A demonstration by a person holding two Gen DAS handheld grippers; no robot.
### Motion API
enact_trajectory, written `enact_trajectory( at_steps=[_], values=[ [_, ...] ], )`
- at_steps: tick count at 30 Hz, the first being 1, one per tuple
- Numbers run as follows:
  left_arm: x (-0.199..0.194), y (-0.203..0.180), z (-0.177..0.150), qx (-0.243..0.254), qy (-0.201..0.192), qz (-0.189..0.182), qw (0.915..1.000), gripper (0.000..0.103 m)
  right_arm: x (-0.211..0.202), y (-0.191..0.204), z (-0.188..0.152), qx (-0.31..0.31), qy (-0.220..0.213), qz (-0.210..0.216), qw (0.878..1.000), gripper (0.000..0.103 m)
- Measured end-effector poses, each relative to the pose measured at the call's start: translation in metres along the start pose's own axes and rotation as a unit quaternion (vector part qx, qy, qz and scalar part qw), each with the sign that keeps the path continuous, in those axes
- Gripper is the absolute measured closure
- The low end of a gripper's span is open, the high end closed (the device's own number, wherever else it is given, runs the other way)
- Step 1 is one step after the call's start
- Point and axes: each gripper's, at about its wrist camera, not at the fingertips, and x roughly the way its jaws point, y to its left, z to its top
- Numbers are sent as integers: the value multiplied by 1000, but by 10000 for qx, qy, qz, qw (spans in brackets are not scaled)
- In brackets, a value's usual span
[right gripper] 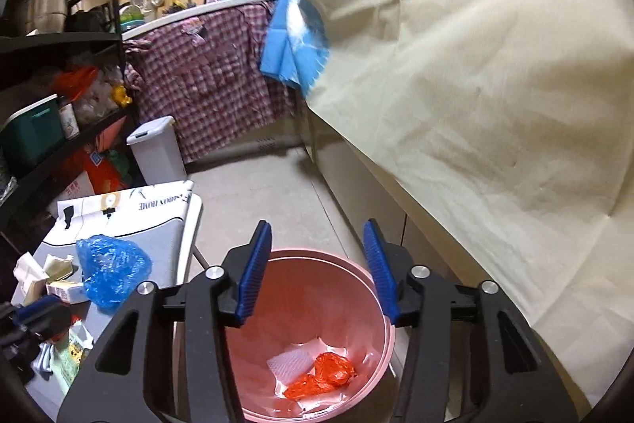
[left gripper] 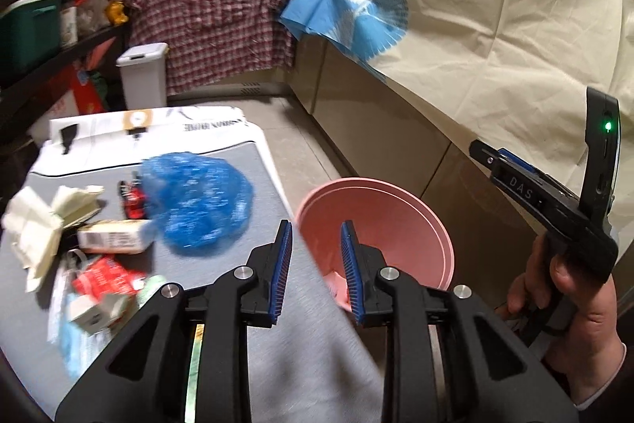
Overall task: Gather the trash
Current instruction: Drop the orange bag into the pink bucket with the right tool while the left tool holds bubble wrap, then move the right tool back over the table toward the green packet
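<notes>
A pink bin (right gripper: 368,308) stands on the floor beside a grey table (left gripper: 277,324). In the right wrist view the bin holds a red plastic wrapper (right gripper: 323,375) and white paper (right gripper: 291,361). My right gripper (right gripper: 319,268) is open and empty, directly above the bin. My left gripper (left gripper: 317,272) is open and empty, above the table's right edge, next to the bin (left gripper: 396,221). On the table lie a crumpled blue plastic bag (left gripper: 198,203), a small carton (left gripper: 113,236), cream paper (left gripper: 35,224), a red wrapper (left gripper: 103,276) and other scraps.
A cream and blue cloth (left gripper: 495,18) hangs over the counter at right. A white lidded bin (left gripper: 142,74) stands at the back. Dark shelves (left gripper: 47,38) line the left. A plaid cloth (left gripper: 214,14) hangs at the far counter. The right gripper's body (left gripper: 554,201) shows at right.
</notes>
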Motion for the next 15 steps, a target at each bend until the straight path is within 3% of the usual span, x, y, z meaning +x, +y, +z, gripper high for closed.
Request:
enact_trajectory(
  at_steps=[9,15],
  values=[
    [-67,48,-4,-141,-215,239,9994,80,-34,27,-2,-12,216,697,9973,62],
    [-105,85,-11,-224,-277,490,9982,86,-48,67,-15,18,442,1386,9894,74]
  ],
)
